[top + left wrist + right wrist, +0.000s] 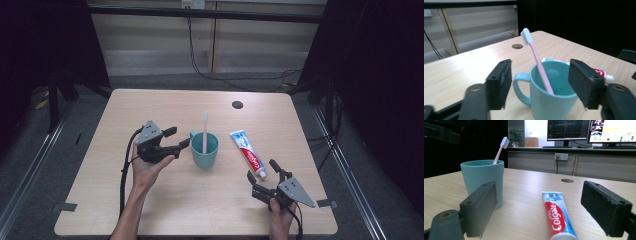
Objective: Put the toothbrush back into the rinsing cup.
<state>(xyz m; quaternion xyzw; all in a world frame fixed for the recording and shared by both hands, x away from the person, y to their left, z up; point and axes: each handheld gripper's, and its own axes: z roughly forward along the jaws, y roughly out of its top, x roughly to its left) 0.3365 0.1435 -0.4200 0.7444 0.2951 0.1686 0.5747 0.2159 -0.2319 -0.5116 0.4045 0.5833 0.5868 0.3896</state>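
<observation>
A teal mug [204,150] stands upright near the table's middle, with a pink toothbrush [205,127] leaning inside it, bristles up. My left gripper [179,138] is open just left of the mug, jaws pointing at the handle side. In the left gripper view the mug [549,97] and toothbrush [537,60] sit just beyond the open left gripper [540,65], and neither pad touches them. A red, white and blue toothpaste tube [246,150] lies flat to the right of the mug. My right gripper [262,169] is open near its cap end, with the tube [556,217] on the table ahead of the jaws.
The wooden table [150,210] has a round cable hole [237,104] near its far edge. Dark curtains flank both sides, and cables hang beyond the far edge. Monitors [566,130] stand on a counter in the background of the right gripper view.
</observation>
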